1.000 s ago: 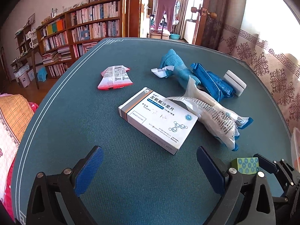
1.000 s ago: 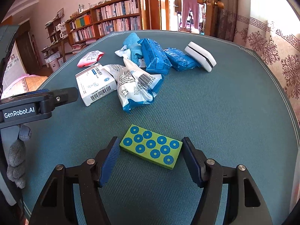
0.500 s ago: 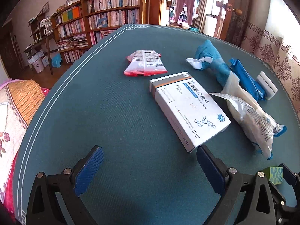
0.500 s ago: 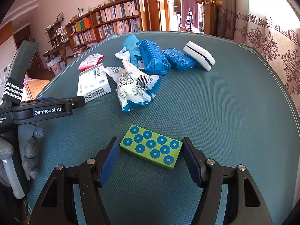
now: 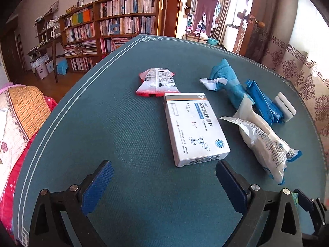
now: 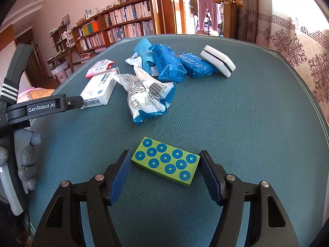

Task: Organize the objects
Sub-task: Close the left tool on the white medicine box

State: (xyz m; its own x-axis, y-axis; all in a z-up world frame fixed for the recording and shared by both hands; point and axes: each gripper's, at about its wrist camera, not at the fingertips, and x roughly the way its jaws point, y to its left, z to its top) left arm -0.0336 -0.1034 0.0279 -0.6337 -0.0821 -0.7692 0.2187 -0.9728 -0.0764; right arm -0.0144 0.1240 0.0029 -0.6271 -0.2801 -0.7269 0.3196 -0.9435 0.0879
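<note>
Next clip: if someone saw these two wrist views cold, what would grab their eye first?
Likely the green block with blue rings, lying flat on the teal table between the blue pads of the right hand-held gripper, which look just clear of it. Next, the white medicine box just ahead of the open left hand-held gripper. Beyond lies a jumble of blue and white packets.

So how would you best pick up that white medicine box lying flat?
Grip the white medicine box across its two long edges, coming down from above at its near, barcoded end. It lies flat, and that narrow width should fit between the open left hand-held gripper.
</note>
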